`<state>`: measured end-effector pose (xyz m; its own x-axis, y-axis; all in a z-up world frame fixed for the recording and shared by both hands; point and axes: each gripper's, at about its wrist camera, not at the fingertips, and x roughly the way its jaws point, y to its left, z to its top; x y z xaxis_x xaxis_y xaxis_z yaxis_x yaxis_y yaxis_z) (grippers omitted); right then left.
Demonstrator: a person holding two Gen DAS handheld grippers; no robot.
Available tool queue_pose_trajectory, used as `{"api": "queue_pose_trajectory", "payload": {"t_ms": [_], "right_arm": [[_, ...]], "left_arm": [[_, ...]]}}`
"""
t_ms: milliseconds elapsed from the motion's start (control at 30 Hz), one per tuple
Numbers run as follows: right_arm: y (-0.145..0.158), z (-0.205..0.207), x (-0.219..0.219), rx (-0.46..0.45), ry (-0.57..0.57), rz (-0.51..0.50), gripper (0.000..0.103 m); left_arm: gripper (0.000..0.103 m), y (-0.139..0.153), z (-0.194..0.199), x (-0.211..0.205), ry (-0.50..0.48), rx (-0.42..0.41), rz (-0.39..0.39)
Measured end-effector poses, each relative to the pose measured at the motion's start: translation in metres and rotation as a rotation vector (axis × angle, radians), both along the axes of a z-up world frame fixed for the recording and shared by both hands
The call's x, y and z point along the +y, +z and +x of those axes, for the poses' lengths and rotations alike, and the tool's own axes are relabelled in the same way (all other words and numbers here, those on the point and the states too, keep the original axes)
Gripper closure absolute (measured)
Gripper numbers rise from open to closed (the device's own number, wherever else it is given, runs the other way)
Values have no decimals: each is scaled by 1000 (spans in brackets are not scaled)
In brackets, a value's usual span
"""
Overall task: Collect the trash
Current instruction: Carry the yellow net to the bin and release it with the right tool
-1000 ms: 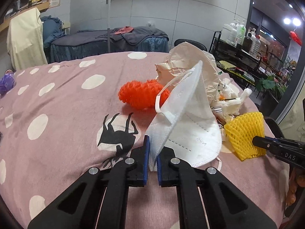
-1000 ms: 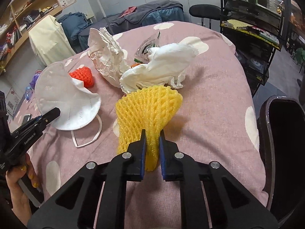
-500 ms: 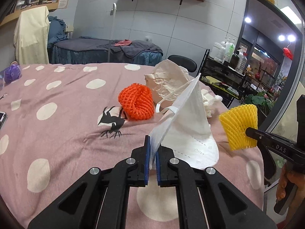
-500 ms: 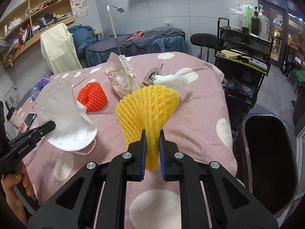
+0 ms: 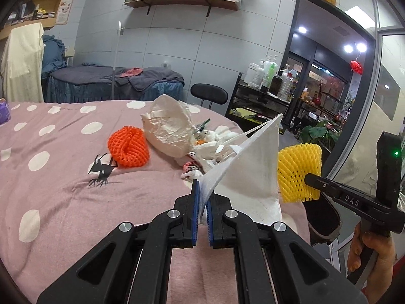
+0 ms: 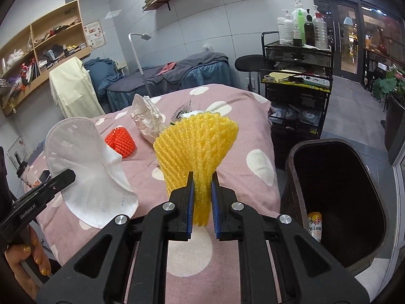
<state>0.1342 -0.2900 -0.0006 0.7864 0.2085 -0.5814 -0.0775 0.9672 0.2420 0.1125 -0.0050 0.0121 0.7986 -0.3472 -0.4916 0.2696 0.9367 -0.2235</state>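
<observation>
My left gripper (image 5: 202, 200) is shut on a white face mask (image 5: 253, 174) and holds it above the pink dotted bedspread (image 5: 63, 177). My right gripper (image 6: 202, 190) is shut on a yellow foam fruit net (image 6: 197, 147), lifted off the bed. The mask (image 6: 88, 172) and left gripper also show at the left of the right wrist view. The yellow net (image 5: 298, 172) shows at the right of the left wrist view. A dark trash bin (image 6: 336, 190) stands open beside the bed, to the right of my right gripper.
On the bed lie an orange foam net (image 5: 129, 147), crumpled white paper (image 5: 169, 131) and small wrappers and tissue (image 5: 202, 152). A can lies in the bin (image 6: 314, 225). A black trolley with bottles (image 6: 298, 58) stands behind the bin.
Both grippers have risen and pulled back from the bed, lifting the mask and the yellow net clear of it. The trash bin has come further into the right wrist view.
</observation>
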Motion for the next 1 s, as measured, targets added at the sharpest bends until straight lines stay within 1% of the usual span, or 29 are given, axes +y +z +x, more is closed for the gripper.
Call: {"api": "queue_pose_trajectory", "payload": {"t_ms": [167,300,400,567,667,800,1000], "right_arm": [[0,-8,-25,-8,-59,11,90],[-3,-13,-45,-10,-112,17,90],[-8,-15,-60,0,-154,22,90],[-19,-15,-92,23,-235,26,90],[-29,-12,-112,50,-290,16,90],[-50,-8,-140,105,-370,-12,90],[-82,-3,-167,179,-428,-31,90]], "left_arm": [[97,6,3,-23,-53,-22,-5],[97,13,10,-36,-98,-21,-35],[97,18,11,-52,-124,-42,-19],[97,22,19,-78,-186,-41,-19],[97,22,23,-95,-222,-36,-14],[97,22,26,-120,-268,-40,12],[97,16,34,-150,-335,-9,22]]}}
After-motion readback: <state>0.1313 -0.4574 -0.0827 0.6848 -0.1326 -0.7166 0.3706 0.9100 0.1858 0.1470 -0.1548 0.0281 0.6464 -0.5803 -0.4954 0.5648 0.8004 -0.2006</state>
